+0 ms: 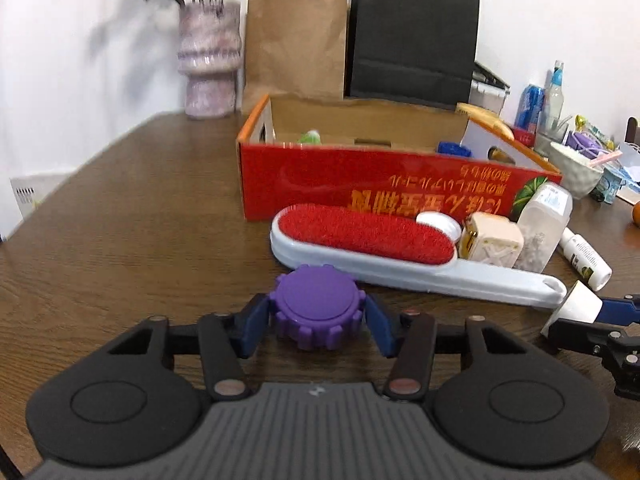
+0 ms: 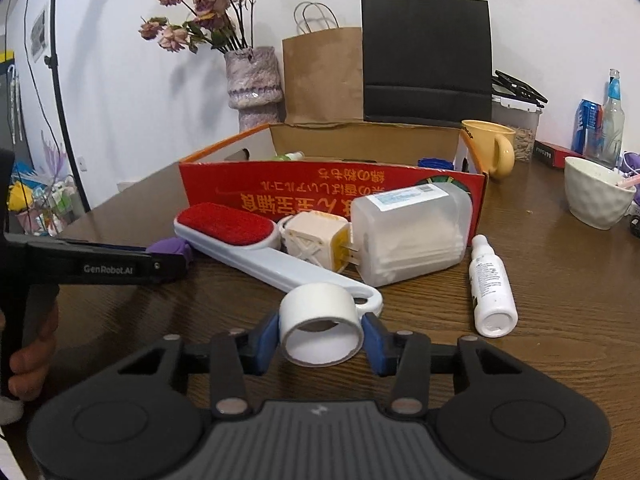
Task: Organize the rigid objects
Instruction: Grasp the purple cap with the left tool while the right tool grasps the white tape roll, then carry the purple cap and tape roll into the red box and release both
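Before the red box (image 1: 392, 184), which already held a few things, the left gripper (image 1: 316, 314) clasped a purple cap (image 1: 316, 308) and the right gripper (image 2: 320, 336) a tape roll (image 2: 320, 322), while brush (image 1: 360, 236), plug (image 2: 316, 240), tub (image 2: 416, 236) and bottle (image 2: 492, 288) lay unsorted.

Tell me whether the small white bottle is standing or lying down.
Lying down: the white bottle rests on its side on the table, base toward the camera.

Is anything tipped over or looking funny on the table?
Yes. The white bottle lies on its side on the table instead of standing, and the clear plastic container beside the red box is tipped over too. The box's printed writing is upside down. Nothing looks spilled or broken.
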The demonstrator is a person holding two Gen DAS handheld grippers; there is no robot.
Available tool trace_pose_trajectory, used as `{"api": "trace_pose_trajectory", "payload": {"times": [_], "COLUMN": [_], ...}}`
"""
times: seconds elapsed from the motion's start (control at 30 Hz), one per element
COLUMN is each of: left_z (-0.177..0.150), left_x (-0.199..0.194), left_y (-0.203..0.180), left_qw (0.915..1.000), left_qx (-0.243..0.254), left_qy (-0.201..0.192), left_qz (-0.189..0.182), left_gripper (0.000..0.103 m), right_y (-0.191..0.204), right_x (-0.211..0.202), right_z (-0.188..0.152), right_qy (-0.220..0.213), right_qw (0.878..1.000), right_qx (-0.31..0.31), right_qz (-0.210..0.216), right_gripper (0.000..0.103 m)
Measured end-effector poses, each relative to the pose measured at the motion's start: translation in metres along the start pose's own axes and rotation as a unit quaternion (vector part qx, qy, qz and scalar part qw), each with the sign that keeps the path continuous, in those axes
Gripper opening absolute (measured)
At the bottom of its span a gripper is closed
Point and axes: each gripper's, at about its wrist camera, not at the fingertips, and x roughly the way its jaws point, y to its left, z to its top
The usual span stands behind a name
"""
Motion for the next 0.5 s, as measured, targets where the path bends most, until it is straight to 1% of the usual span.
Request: {"api": "trace_pose_trajectory", "payload": {"times": [0.13, 0.23, 0.37, 0.5], "left_z": [-0.005, -0.009, -0.017, -0.026], "left_x": [-0.036, -0.067, -0.116, -0.160], "left_y": [-0.011, -0.019, -0.027, -0.035], "left_qw": [0.9976, 0.9943, 0.9882, 0.9827], "left_qx": [0.023, 0.021, 0.019, 0.011], "left_qy": [-0.063, -0.101, -0.150, -0.184], "left_qz": [0.016, 0.027, 0.025, 0.017], "left_gripper": [0.054, 0.054, 0.054, 0.054], "right_y": [0.003, 0.007, 0.014, 0.021], "right_x": [-0.019, -0.043, -0.078, -0.121], "right_z": [-0.001, -0.002, -0.005, -0.013], "right_qy": [-0.026, -0.053, -0.088, -0.136], "right_qw": [1.000, 0.999, 0.996, 0.990], "right_qx": [-0.002, -0.003, -0.010, -0.011], "right_qz": [0.001, 0.006, -0.006, -0.017], "right_gripper": [0.044, 0.044, 0.044, 0.044]}}
